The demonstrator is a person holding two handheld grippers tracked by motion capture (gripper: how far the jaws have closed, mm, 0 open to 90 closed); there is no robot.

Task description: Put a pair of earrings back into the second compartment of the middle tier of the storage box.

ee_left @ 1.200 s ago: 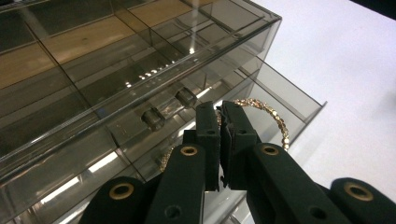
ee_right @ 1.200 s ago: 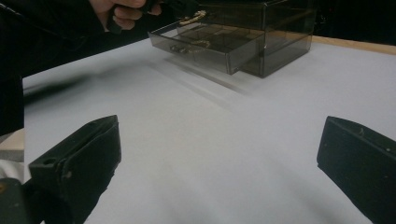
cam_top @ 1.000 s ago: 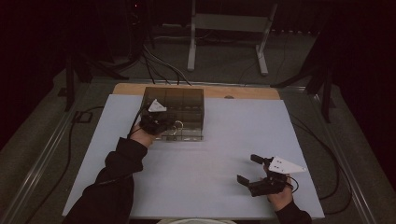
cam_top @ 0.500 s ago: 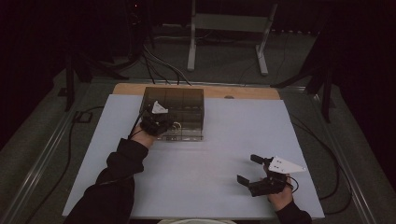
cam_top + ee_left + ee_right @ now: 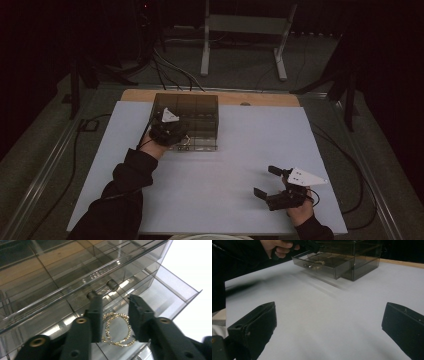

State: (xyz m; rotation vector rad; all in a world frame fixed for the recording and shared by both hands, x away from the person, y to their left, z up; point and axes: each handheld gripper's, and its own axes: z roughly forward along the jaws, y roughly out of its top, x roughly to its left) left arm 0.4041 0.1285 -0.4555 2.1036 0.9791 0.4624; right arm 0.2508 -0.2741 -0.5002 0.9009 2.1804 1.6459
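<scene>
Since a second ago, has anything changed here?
The left gripper has just been opening its jaws; gold hoop earrings lie between them in the open drawer, no longer pinched. Both hands stayed put, the right gripper stayed open over the table, and the organizer box kept its place.

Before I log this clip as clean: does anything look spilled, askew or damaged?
Nothing stands out. The smoky drawer box sits square, its bottom drawer pulled out, gold hoop earrings lying inside beneath the left gripper.
</scene>
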